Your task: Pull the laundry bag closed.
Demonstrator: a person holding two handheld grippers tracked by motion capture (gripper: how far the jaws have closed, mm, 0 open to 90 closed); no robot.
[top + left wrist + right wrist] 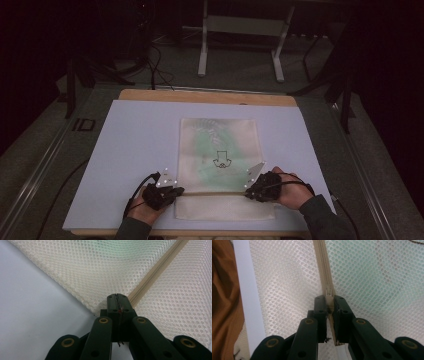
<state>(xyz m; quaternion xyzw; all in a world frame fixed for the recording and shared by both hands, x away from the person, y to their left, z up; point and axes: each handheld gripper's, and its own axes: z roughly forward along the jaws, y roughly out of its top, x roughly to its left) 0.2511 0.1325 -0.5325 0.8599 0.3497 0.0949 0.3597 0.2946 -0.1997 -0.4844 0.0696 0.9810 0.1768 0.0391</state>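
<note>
Mesh bag [220, 165] is lying flat in the lower middle of the high view, on the pale board [130, 150], with your left gripper [175, 191] at its lower left edge and your right gripper [248, 192] at its lower right. Something green is showing through the mesh there. In the left gripper view you're pinching the bag's edge at the zipper [155, 271] end, jaws pressed together mid-frame. In the right gripper view you're clamping the zipper pull [328, 292] between the jaws, with the zipper running up toward the top centre.
</note>
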